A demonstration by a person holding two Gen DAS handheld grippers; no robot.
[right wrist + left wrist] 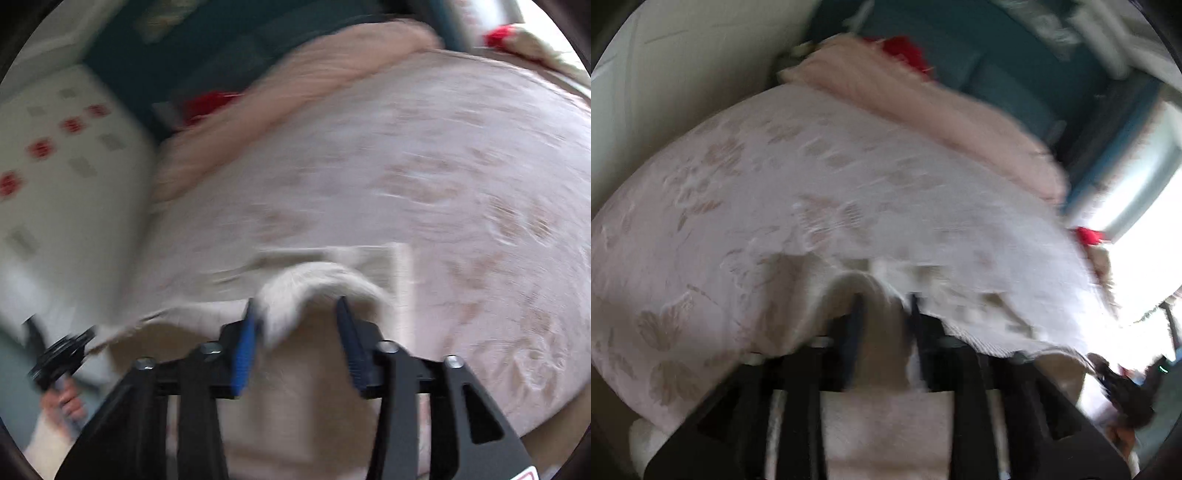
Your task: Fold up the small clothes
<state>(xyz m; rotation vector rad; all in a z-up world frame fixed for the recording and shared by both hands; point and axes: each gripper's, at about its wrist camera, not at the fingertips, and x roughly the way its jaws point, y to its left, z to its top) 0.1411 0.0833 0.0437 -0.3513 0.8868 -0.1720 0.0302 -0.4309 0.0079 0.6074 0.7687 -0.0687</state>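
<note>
Left wrist view: left gripper (pixel 884 299) jaws part-open, garment (pixel 862 288) edge bunched between them, grip uncertain (blur) | right gripper (pixel 297 306) likewise on garment (pixel 317 277), lower centre | cloth's long axis spans both; neither nearer.

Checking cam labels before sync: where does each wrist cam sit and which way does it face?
Left wrist: on the left gripper, looking forward along its fingers over a pale cloth bunched between them, across the floral bedspread toward the pink blanket; the other gripper shows lower right.
Right wrist: on the right gripper, facing the same bed, cloth between its fingers; a hand shows lower left.
Shared: bedspread, pink blanket, cloth.
</note>
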